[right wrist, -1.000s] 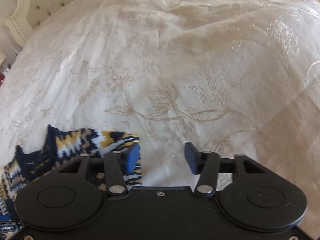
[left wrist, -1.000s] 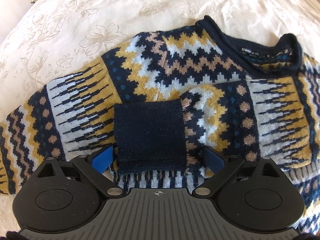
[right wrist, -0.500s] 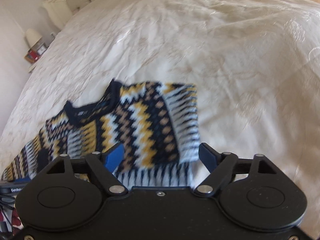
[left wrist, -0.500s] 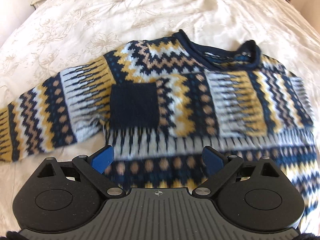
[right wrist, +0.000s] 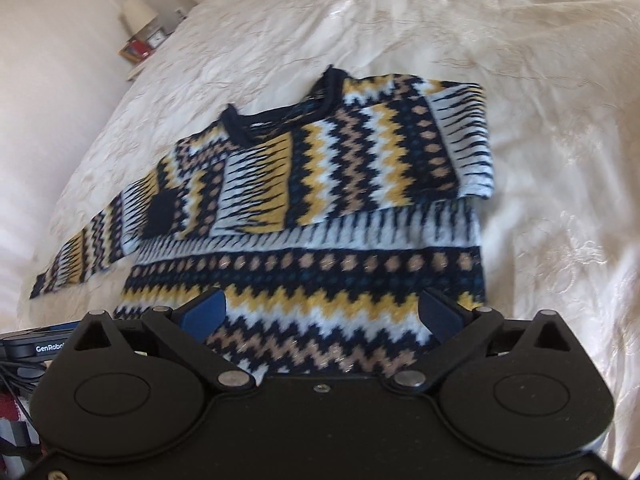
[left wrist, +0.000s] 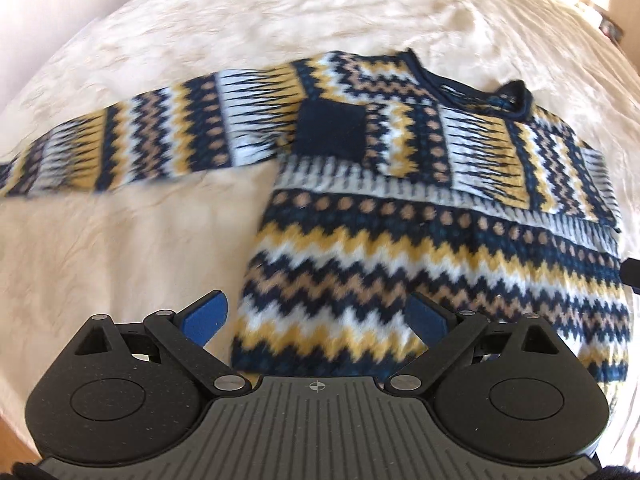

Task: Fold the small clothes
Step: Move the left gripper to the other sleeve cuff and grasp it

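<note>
One sleeve folded, one left to fold

The sweater [left wrist: 420,240] is spread flat on the bed [left wrist: 120,260]; one sleeve is seen laid across its chest, the other sleeve [left wrist: 140,140] stretched out sideways from it; the left tool [left wrist: 316,320] is held released and empty above the sweater's hem; the right tool [right wrist: 320,316], its jaws opening, is empty too; the outstretched sleeve is judged next, calling for a grip near its cuff
</note>
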The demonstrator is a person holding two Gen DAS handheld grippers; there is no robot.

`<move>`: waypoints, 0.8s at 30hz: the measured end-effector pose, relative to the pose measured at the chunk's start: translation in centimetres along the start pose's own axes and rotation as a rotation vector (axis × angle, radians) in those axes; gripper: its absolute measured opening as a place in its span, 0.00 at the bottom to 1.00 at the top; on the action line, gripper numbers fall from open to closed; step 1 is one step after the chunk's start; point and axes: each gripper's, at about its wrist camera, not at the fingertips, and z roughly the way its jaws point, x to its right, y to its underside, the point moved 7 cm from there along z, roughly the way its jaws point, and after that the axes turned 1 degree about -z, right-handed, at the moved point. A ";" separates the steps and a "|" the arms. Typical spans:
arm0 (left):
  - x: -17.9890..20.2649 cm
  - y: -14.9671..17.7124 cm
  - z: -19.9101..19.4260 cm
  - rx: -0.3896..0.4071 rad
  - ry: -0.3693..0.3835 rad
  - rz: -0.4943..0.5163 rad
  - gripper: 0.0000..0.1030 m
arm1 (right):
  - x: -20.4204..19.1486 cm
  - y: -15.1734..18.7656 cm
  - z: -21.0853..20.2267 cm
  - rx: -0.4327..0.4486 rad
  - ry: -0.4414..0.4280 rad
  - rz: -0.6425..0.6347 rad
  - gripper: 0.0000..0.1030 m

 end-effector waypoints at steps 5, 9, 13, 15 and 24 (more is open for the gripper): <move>-3.0 0.1 -1.3 0.035 -0.028 -0.065 0.94 | -1.9 0.7 -0.2 0.004 -0.047 -0.040 0.99; -6.1 -0.8 -1.3 0.056 -0.045 -0.101 0.94 | -3.2 0.7 0.0 0.002 -0.048 -0.060 0.99; -9.9 -2.1 -0.7 0.063 -0.052 -0.121 0.94 | -4.4 0.4 0.5 -0.001 -0.028 -0.078 0.99; -11.9 -2.8 -0.3 0.067 -0.060 -0.128 0.94 | -5.0 0.1 0.7 0.004 -0.016 -0.073 0.99; -21.7 -6.6 1.5 0.089 -0.071 -0.206 0.94 | -8.9 -1.3 2.9 0.012 0.017 -0.065 0.99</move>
